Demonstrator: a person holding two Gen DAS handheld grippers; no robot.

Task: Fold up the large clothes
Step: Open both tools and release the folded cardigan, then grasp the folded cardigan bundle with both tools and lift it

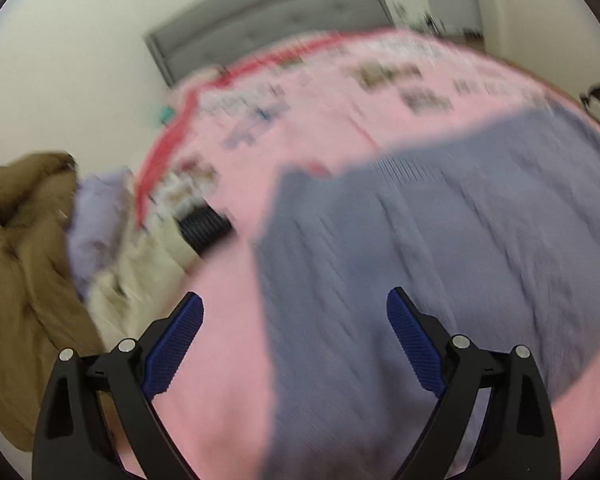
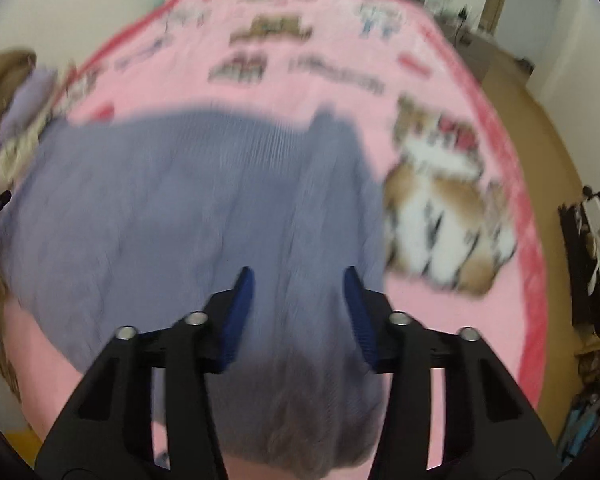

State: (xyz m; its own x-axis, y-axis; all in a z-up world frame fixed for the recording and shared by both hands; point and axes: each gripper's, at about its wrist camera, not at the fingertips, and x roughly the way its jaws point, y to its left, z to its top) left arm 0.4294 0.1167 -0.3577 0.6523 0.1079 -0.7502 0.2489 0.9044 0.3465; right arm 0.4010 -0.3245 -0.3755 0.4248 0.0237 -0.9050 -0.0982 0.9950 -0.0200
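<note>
We find the grey-blue ribbed garment (image 2: 188, 208) lying spread flat on the pink printed bedspread (image 2: 340, 40) of a bed, its far edge straight and a small tab of cloth standing up near the far right corner. Both views are blurred.

The left hand-held gripper (image 1: 296, 308) hangs over the garment's left border, jaws spread wide, one pad over bare bedspread and the other over cloth, nothing between them. The right hand-held gripper (image 2: 298, 280) is over the near middle of the garment, jaws part open; we see no cloth pinched between its pads.

We judge that a fold is between grasps: the piece is laid out and neither tool holds it. The next move calls for each gripper to come down on an edge or corner, close on a single layer, and carry it across evenly.

A pile of other clothes (image 1: 24, 248), brown, lilac and cream, lies at the bed's left side.
</note>
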